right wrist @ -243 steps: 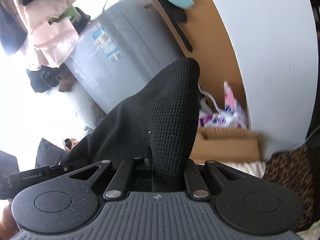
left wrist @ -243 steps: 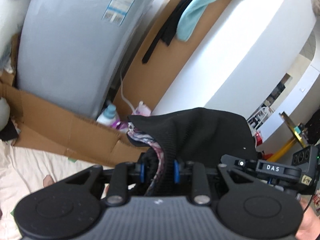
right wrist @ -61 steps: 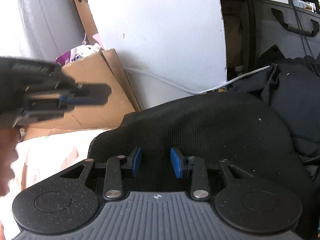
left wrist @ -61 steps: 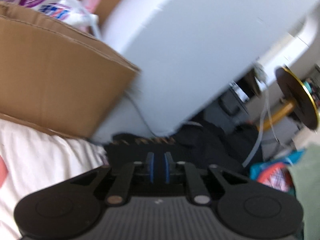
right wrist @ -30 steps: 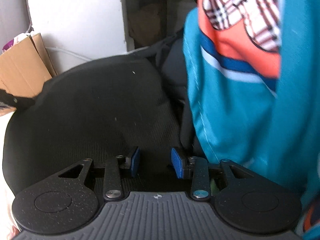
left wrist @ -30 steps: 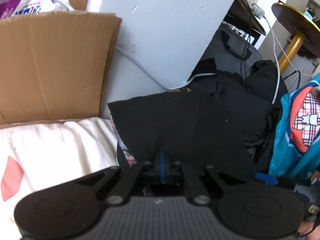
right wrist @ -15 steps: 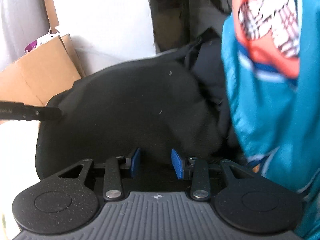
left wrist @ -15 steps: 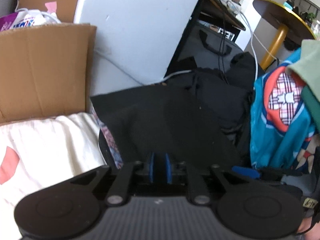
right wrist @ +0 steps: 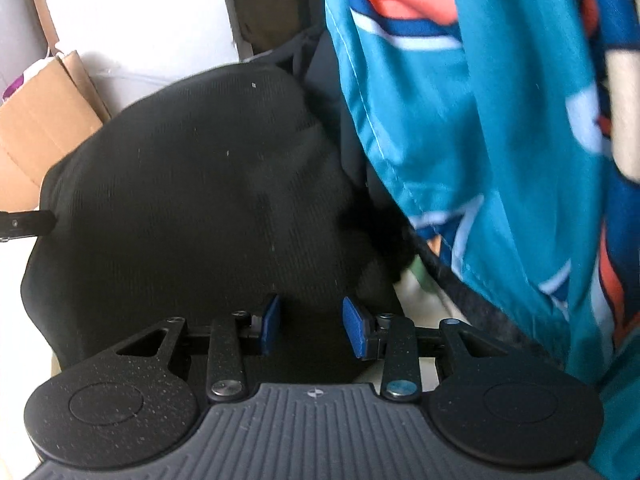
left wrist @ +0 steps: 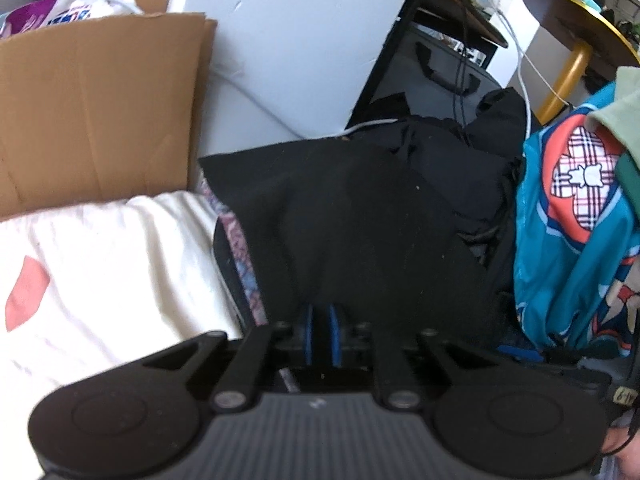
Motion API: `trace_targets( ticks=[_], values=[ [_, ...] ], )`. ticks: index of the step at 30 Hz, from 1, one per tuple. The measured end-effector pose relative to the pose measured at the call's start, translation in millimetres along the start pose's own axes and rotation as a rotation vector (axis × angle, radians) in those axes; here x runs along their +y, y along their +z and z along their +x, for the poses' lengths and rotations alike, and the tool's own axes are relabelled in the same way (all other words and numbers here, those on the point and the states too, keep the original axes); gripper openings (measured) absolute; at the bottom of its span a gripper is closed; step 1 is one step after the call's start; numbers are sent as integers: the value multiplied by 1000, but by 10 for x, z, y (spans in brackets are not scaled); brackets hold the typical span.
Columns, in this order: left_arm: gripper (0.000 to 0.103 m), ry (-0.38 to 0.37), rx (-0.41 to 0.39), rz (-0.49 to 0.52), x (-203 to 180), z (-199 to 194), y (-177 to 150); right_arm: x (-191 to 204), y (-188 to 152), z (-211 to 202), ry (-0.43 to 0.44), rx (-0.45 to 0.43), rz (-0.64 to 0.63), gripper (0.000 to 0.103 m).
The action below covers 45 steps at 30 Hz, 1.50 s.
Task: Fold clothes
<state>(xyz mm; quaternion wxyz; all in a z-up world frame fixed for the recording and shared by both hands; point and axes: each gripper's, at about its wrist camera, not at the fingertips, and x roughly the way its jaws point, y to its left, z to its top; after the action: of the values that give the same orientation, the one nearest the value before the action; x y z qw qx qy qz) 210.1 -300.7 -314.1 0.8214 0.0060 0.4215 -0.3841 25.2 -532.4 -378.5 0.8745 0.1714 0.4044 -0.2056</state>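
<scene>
While the black knit garment (right wrist: 192, 184) lies folded flat, my right gripper (right wrist: 311, 330) gapes empty, my left gripper (left wrist: 320, 334) nearly closed; the teal garment (right wrist: 500, 120) hangs unfolded.

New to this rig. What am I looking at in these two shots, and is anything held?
No robot arm here: a person carries a two-finger gripper in each hand, each with a fisheye camera looking along its fingers. The left view shows the left gripper, blue pads nearly together with a slim gap, nothing visibly between them. The right view shows the right gripper, open and empty. Both hover at the near edge of a black knit garment lying flat. Beside it lie a teal printed garment, a cream sheet and a cardboard box.
</scene>
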Motion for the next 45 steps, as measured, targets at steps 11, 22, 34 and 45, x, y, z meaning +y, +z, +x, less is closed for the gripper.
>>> trace_targets(
  ticks=[11, 22, 34, 45],
  values=[
    [51, 83, 114, -24, -8, -303, 125, 106, 205, -162, 46, 58, 41, 44],
    [88, 111, 157, -66, -174, -949, 550, 387, 732, -703, 45, 139, 39, 88],
    [100, 201, 174, -70, -379, -1923, 900, 636, 1203, -1537, 91, 132, -20, 96],
    [102, 305, 132, -116, -474, -2823, 1023, 689, 1464, -2181, 169, 157, -19, 101]
  ],
)
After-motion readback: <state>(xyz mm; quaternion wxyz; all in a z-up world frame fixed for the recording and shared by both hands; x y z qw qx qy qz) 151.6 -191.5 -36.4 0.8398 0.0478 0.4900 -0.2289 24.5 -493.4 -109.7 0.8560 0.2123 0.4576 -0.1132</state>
